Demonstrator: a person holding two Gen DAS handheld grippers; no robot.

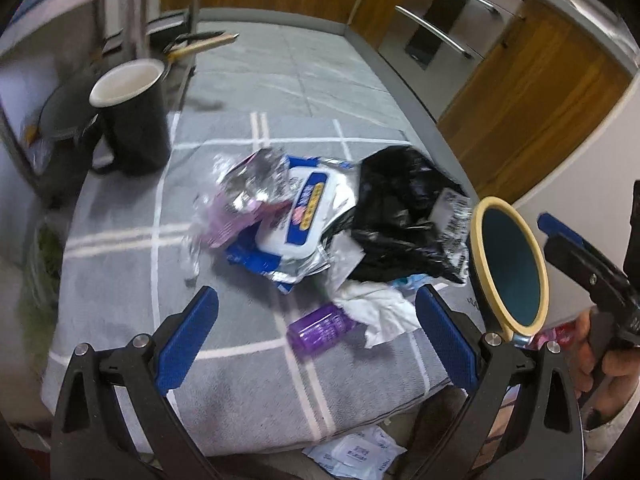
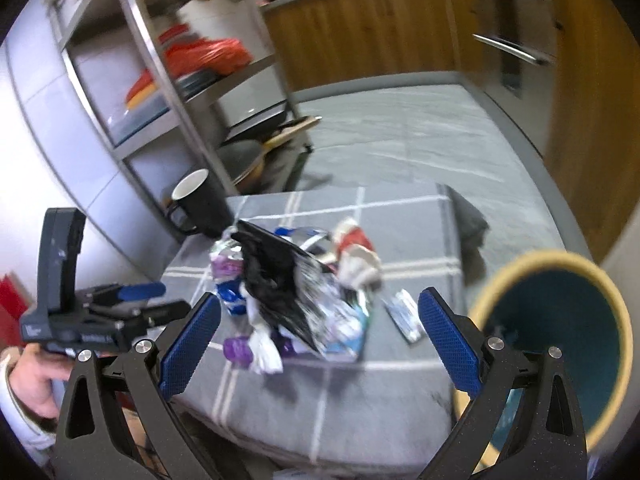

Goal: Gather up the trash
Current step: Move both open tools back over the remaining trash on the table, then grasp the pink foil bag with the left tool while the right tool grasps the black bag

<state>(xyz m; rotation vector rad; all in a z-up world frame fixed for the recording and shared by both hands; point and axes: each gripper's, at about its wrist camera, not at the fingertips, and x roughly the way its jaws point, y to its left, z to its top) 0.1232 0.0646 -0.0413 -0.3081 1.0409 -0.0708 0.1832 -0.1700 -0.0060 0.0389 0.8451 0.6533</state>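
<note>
A trash pile lies on a grey checked cloth (image 1: 120, 280): a crumpled silver and pink wrapper (image 1: 244, 188), a white and blue wipes pack (image 1: 308, 208), a black plastic bag (image 1: 396, 208), a white tissue (image 1: 376, 312) and a small purple bottle (image 1: 320, 326). My left gripper (image 1: 318, 320) hangs open just short of the bottle and tissue, holding nothing. A teal bin with a cream rim (image 1: 508, 268) stands at the pile's right. My right gripper (image 2: 320, 320) is open and empty, facing the same pile (image 2: 296, 292), with the bin (image 2: 560, 332) close on its right.
A black mug (image 1: 132, 116) stands at the cloth's far left corner. A metal rack with pans and plates (image 2: 192, 80) rises behind it. Wooden cabinets (image 1: 532, 92) line the far side. A wipes packet (image 1: 356, 456) lies below the cloth's near edge. A hand (image 2: 32, 380) holds the left gripper (image 2: 160, 300).
</note>
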